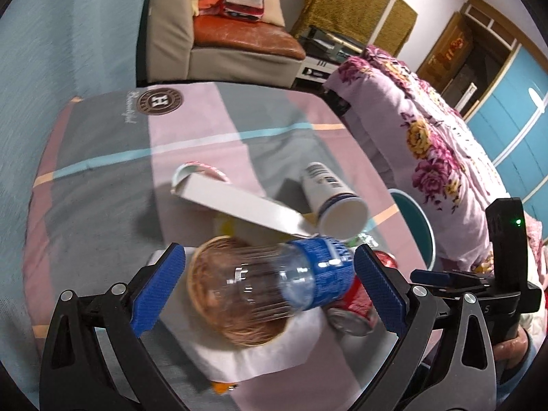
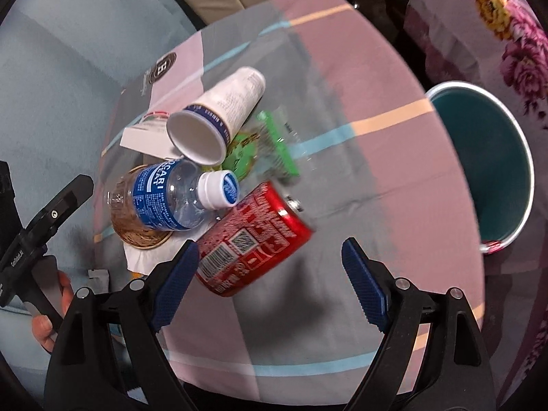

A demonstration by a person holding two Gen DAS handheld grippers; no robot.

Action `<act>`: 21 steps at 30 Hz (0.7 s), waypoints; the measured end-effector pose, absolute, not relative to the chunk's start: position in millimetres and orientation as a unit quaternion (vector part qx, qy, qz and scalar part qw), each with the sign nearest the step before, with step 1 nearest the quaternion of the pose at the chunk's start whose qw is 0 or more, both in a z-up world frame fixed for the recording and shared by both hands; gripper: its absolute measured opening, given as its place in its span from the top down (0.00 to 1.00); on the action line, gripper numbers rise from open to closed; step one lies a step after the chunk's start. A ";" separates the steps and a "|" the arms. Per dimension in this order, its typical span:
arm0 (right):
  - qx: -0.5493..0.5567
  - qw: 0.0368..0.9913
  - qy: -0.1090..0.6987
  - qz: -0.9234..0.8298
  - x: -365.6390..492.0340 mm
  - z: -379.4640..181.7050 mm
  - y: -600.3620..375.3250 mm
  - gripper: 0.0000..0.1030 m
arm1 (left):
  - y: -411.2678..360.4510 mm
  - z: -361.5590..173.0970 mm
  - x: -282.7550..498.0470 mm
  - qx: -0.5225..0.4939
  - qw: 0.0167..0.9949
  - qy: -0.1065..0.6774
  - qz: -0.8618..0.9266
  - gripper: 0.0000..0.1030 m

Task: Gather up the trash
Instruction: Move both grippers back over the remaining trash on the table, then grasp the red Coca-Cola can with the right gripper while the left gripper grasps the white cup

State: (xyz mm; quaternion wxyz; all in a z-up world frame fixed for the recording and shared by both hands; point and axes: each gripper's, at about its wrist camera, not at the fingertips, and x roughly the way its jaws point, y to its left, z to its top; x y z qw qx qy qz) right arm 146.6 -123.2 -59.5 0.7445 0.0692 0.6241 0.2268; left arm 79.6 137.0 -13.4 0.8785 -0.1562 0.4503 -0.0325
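A pile of trash lies on the cloth-covered table (image 2: 342, 68). A clear plastic bottle (image 1: 291, 281) with a blue label lies on its side; it also shows in the right wrist view (image 2: 164, 198). My left gripper (image 1: 270, 294) is open with its jaws on either side of the bottle, above it. A red soda can (image 2: 253, 239) lies beside the bottle. My right gripper (image 2: 270, 284) is open just above the can. A white paper cup (image 2: 219, 116), a white carton (image 1: 239, 205), a green wrapper (image 2: 274, 144) and a brown disc on a white napkin (image 1: 239, 359) lie among them.
A teal bin (image 2: 489, 161) stands on the floor right of the table, also in the left wrist view (image 1: 414, 226). A floral quilt (image 1: 428, 130) lies on the bed beyond it. A sofa (image 1: 233, 44) stands behind the table.
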 end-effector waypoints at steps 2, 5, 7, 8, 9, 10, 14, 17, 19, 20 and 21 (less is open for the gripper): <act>0.072 0.741 0.629 0.223 150.5 -64.3 -119.6 0.21 | 143.8 -14.9 78.3 -0.160 0.878 0.450 -0.028 0.04; 0.082 0.735 0.638 0.216 156.3 -73.0 -115.9 0.21 | 155.1 -17.3 77.2 -0.167 0.877 0.451 -0.019 0.04; 0.088 0.731 0.642 0.211 159.1 -78.1 -114.1 0.21 | 162.1 -19.5 76.0 -0.172 0.875 0.452 -0.015 0.04; 0.092 0.729 0.645 0.209 160.2 -81.5 -112.6 0.21 | 164.3 -20.5 75.7 -0.174 0.874 0.453 -0.013 0.04; 0.094 0.727 0.647 0.208 160.8 -84.0 -111.7 0.21 | 166.9 -21.9 75.3 -0.176 0.873 0.454 -0.012 0.04; 0.097 0.725 0.650 0.208 161.2 -86.7 -110.8 0.21 | 167.9 -22.5 75.3 -0.176 0.873 0.455 -0.011 0.04; 0.113 0.717 0.655 0.210 160.7 -95.1 -110.7 0.21 | 169.5 -24.6 76.3 -0.178 0.872 0.456 -0.012 0.04; 0.120 0.720 0.648 0.215 158.9 -96.9 -112.9 0.21 | 166.7 -25.7 77.5 -0.175 0.872 0.458 -0.012 0.04; 0.126 0.718 0.649 0.220 156.7 -99.5 -115.0 0.21 | 162.6 -26.8 78.7 -0.175 0.871 0.459 -0.015 0.04; 0.133 0.709 0.655 0.225 155.3 -103.3 -116.8 0.22 | 160.6 -27.3 79.0 -0.174 0.870 0.460 -0.016 0.04; 0.138 0.703 0.659 0.228 153.1 -106.3 -119.3 0.30 | 157.1 -27.3 80.4 -0.172 0.870 0.461 -0.017 0.04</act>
